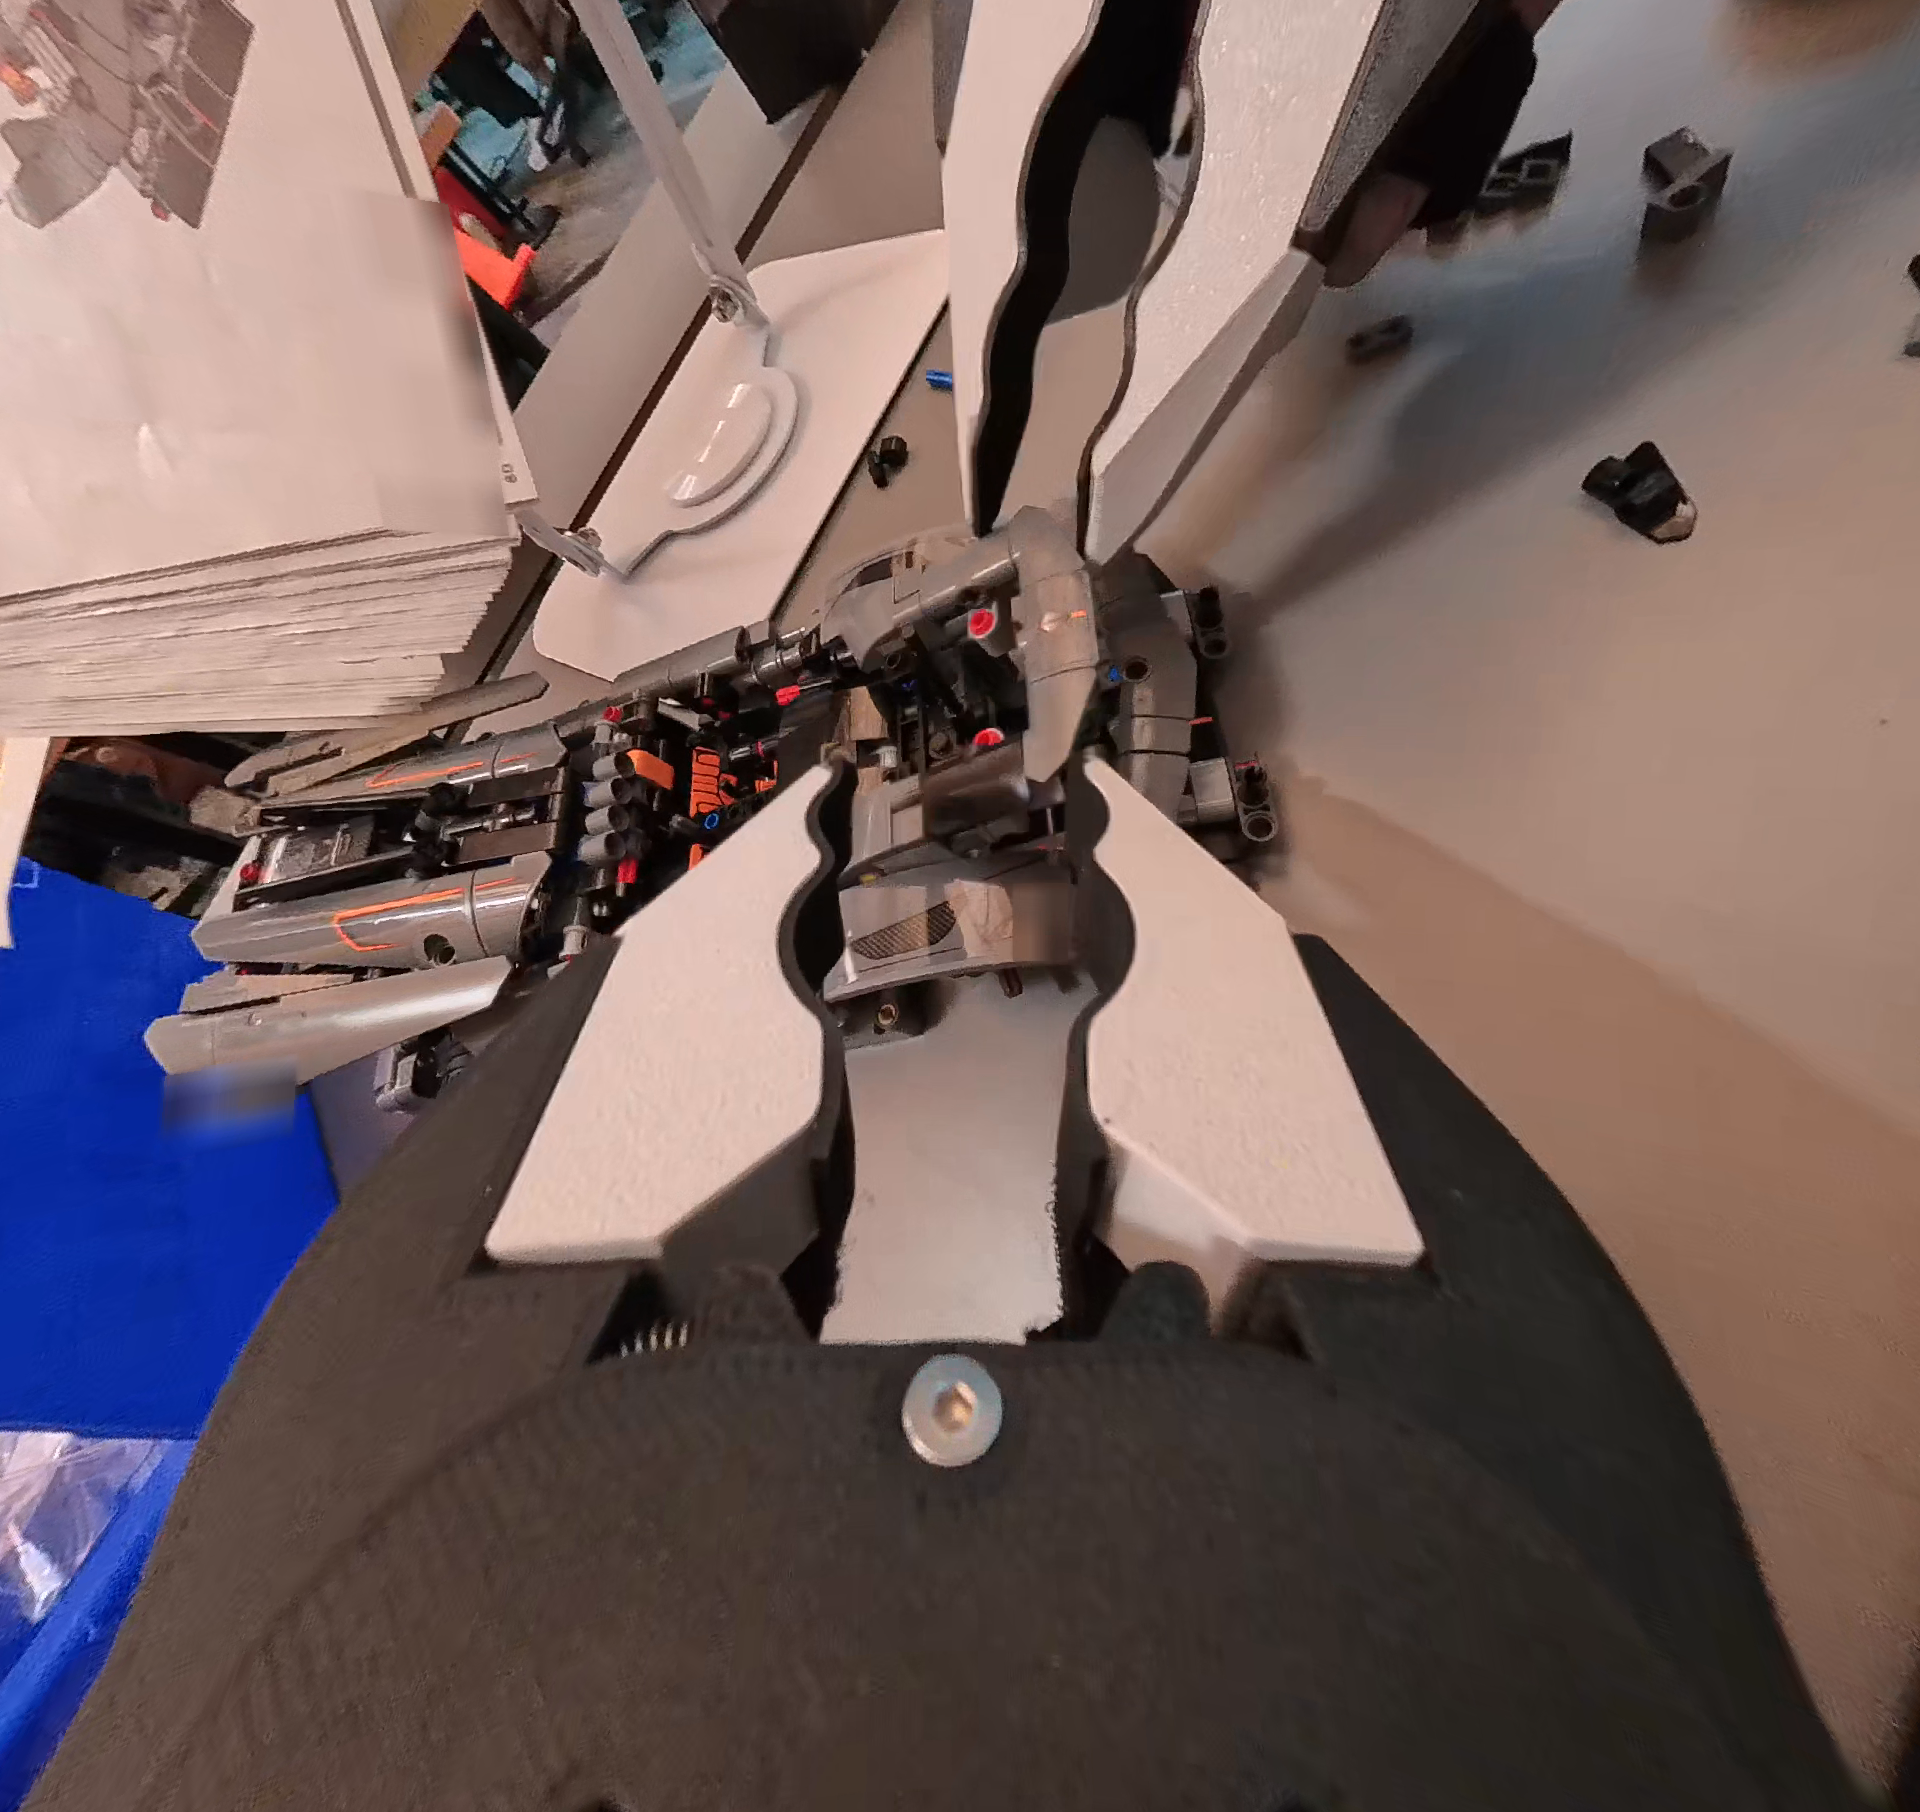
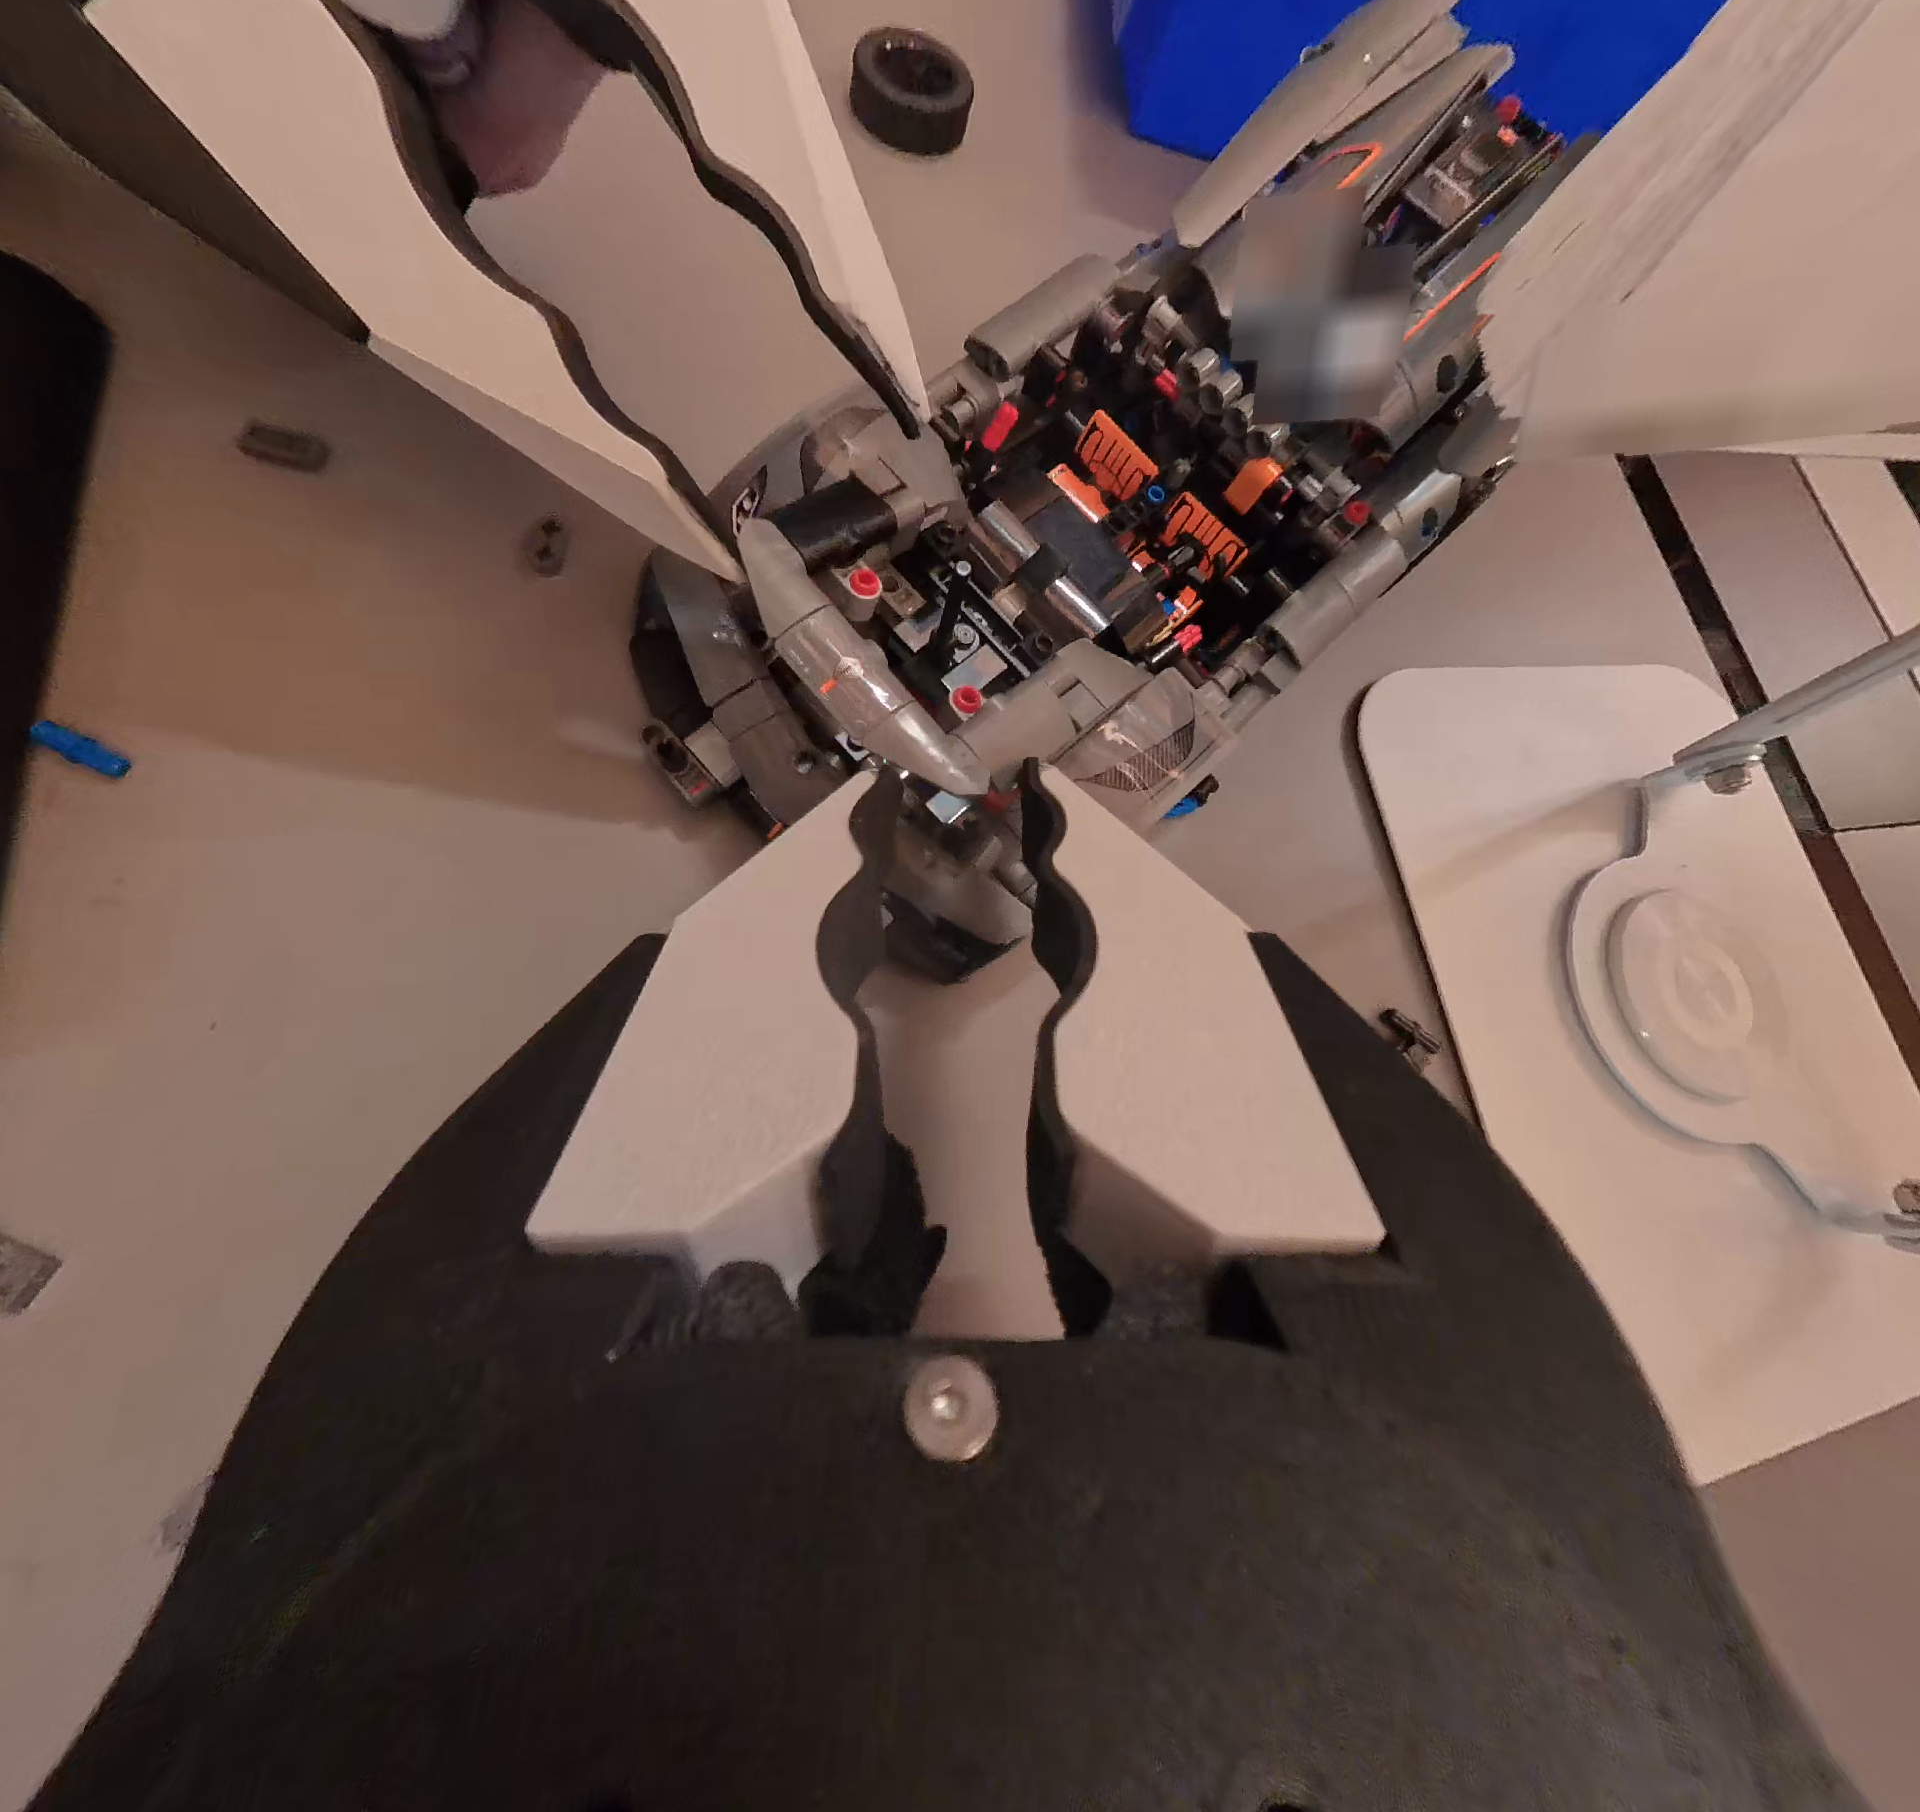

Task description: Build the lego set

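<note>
Both claws clamp the grey-and-orange brick model car [image 1: 935, 723]: left gripper [image 1: 956, 786], right gripper [image 2: 951, 786]. Ahead lies a smooth beige tabletop [image 1: 1558, 827]; a blue plastic bin [image 2: 1351, 17] sits beyond.

Model [image 1: 935, 723]: on the tabletop [image 1: 1558, 827], between the two tools' tips.
Left tool [image 1: 956, 796]: at the model's near end.
Right tool [image 1: 1039, 505]: opposite, at its far side.
Booklet [image 1: 239, 515]: left of the model.
Loose pieces [image 1: 1642, 489]: right, well apart.

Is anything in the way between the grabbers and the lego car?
Nothing visible. The left gripper and the right gripper both already have their fingertips at the grey lego car, from opposite sides.
</note>
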### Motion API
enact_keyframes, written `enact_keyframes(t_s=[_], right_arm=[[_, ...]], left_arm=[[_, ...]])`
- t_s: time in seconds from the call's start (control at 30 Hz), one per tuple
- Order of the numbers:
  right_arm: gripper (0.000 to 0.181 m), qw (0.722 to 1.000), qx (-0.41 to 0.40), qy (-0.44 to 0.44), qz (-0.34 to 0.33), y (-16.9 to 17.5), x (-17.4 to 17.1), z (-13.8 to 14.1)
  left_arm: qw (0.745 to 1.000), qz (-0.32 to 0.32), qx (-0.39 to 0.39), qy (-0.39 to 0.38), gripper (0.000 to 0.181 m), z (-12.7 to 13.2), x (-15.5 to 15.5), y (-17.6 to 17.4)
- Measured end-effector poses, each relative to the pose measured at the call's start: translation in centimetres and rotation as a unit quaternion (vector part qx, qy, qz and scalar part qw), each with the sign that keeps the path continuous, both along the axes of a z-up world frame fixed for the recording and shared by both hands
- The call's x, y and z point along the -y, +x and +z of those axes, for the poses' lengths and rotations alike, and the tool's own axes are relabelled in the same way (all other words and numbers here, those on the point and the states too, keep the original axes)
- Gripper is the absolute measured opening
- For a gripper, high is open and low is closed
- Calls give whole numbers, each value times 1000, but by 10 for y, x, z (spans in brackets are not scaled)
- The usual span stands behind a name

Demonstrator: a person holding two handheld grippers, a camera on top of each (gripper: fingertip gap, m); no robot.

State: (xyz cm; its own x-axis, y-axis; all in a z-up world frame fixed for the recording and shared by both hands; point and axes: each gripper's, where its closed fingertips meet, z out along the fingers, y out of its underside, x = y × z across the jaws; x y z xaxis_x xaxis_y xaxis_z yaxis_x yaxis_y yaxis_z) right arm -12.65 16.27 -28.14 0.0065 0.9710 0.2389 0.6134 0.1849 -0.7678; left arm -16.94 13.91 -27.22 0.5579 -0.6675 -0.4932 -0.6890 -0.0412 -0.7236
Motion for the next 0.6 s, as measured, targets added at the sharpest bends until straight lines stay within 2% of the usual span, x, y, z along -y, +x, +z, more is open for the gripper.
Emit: enact_keyframes(t_s=[0.23,0.33,0.53,0.6], right_arm=[[14,999,-40,-1,-16,-4,-5,15],[13,998,-55,1,-20,-7,-6,20],[13,997,-64,5,-32,-7,-10,24],[13,997,-69,5,-34,-8,-10,26]], left_arm=[[1000,7,23,8,33,9,-5,-2],[999,17,19,39,35,16,-9,-6],[999,9,-10,40,43,4,-7,-5],[999,16,-16,47,40,4,-11,-6]])
